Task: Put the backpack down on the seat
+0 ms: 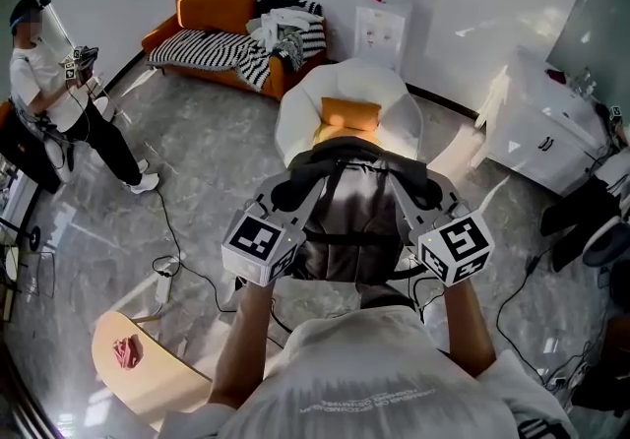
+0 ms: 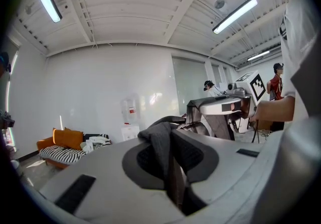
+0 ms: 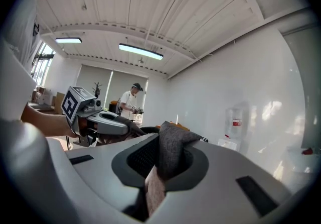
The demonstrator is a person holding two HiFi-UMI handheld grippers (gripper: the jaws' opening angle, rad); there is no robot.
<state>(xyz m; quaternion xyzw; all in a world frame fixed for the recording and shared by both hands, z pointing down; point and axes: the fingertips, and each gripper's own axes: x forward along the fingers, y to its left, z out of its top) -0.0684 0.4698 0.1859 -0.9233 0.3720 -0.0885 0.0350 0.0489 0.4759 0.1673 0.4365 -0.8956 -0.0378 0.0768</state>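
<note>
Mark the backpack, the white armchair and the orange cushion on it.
backpack (image 1: 364, 209): head view, grey body.
white armchair (image 1: 295, 117): head view, left rim.
orange cushion (image 1: 350, 114): head view, its middle.

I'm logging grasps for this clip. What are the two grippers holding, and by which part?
The grey fabric backpack, by its dark padded shoulder straps: the left gripper pinches one, the right gripper the other.

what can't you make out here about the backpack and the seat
- Head view: the front of the seat, hidden behind the backpack; any gap between them can't be judged.
- Head view: the backpack's bottom, covered by the person's shirt.
- Gripper views: the seat, blocked by the left tongs and right tongs themselves.
</note>
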